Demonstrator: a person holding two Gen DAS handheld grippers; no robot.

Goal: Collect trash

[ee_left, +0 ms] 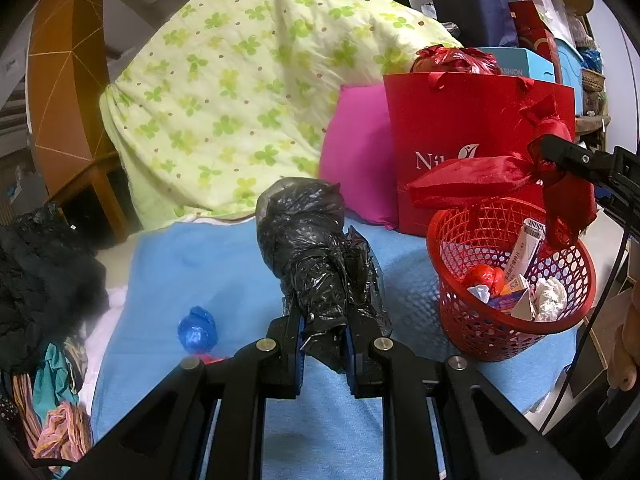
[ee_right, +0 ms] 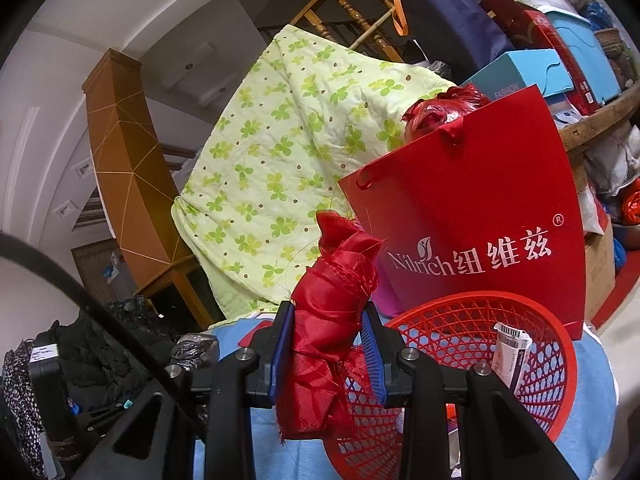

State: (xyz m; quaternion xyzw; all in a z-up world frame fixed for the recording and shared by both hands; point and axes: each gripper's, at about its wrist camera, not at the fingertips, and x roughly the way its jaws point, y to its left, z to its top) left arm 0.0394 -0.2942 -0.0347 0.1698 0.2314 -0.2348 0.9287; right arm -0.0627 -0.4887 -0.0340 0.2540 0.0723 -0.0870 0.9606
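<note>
Left wrist view only: blue wad (ee_left: 196,330) beside jaws pinching black bag (ee_left: 316,256); right jaws pinching red cloth (ee_right: 332,320).

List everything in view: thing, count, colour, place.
basket: one, red mesh, on blue sheet, holds trash
black bag: one, crumpled, in left gripper
red cloth: one, in right gripper, above basket
blue wad: one, on blue sheet
paper bag: one, red, behind basket
quilt: one, green clover print, behind
pillow: one, pink, beside paper bag
left gripper: shut on black bag
right gripper: shut on red cloth
</note>
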